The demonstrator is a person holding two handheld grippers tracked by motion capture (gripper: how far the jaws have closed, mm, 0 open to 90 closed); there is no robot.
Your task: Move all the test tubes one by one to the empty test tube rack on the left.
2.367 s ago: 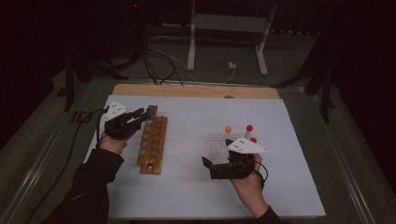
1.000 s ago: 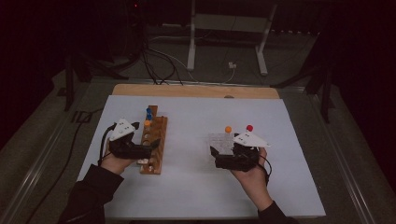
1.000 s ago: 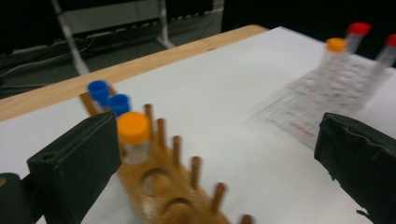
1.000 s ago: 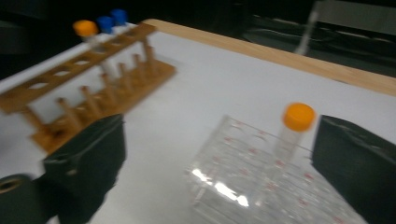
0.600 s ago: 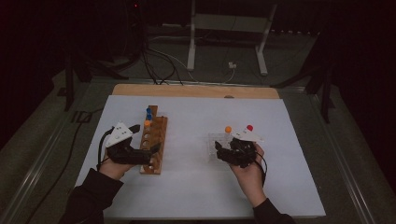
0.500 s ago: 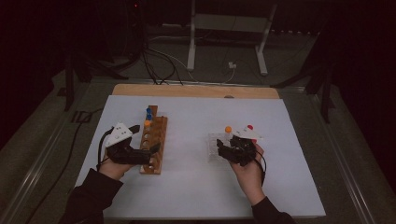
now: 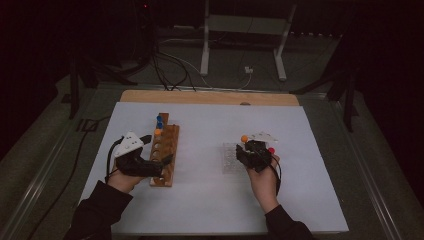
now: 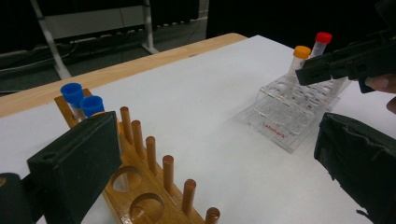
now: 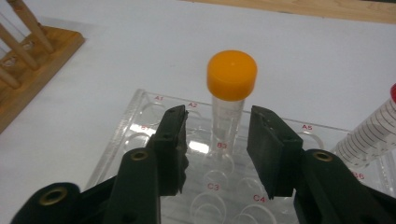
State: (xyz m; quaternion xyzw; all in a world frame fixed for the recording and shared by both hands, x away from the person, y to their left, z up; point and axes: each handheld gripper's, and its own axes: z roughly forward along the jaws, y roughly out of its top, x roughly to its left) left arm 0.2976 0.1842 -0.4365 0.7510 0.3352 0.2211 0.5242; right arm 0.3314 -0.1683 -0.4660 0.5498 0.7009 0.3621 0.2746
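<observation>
One round orange-capped clear tube [image 9: 229, 100]

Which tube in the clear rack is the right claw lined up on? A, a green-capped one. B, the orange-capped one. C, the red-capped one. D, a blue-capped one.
B: in the right gripper view the right claw has its jaws on either side of the orange-capped tube, apart from it, in the clear rack.

L gripper [image 7: 162, 161] jaws wide apart; R gripper [image 9: 217, 140] jaws just closing, gap left.
</observation>
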